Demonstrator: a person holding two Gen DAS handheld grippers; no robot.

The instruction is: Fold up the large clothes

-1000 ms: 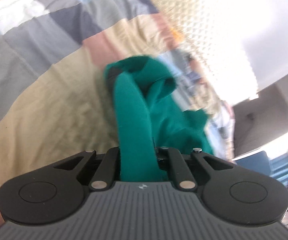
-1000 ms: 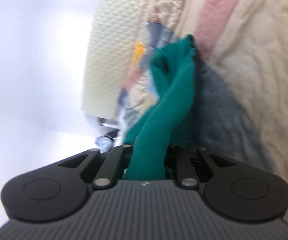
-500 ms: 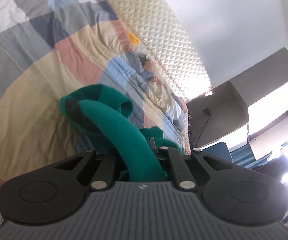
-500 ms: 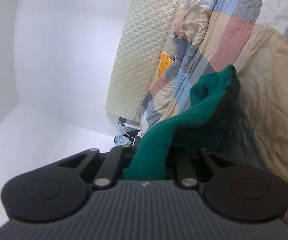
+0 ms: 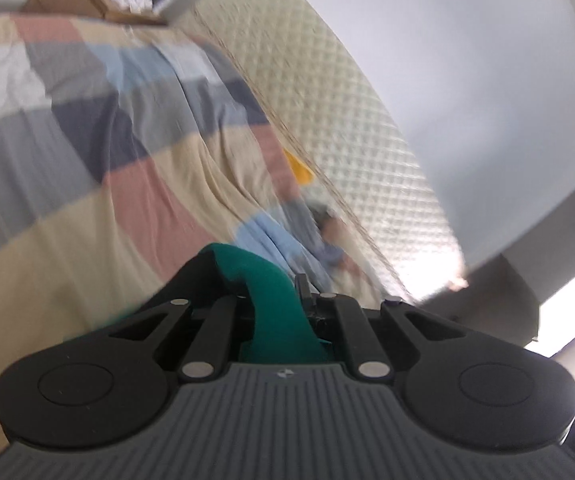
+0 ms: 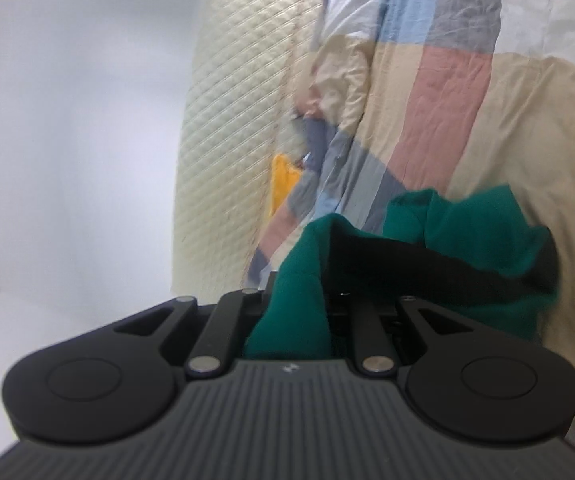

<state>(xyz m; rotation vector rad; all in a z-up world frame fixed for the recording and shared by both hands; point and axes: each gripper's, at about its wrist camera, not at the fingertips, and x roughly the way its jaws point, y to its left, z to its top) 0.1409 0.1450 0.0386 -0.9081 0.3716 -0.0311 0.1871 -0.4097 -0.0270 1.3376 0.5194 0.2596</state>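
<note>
Lift-and-spread step: left gripper [image 5: 277,312] and right gripper [image 6: 295,312] each pinch green garment [image 6: 467,220] above patchwork quilt [image 5: 87,220]; next, lay flat.

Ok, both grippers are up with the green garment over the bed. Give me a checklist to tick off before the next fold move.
1. Left gripper shut on the green garment: ok.
2. Right gripper shut on the green garment: ok.
3. Garment spread flat between the grips: not ok, it bunches and sags beside the right gripper.
4. Which edges or corners are held: cannot tell, the cloth is twisted in both grips.
5. Patchwork quilt free of other things where the garment would land: cannot tell, the gripper bodies hide the near part.
</note>
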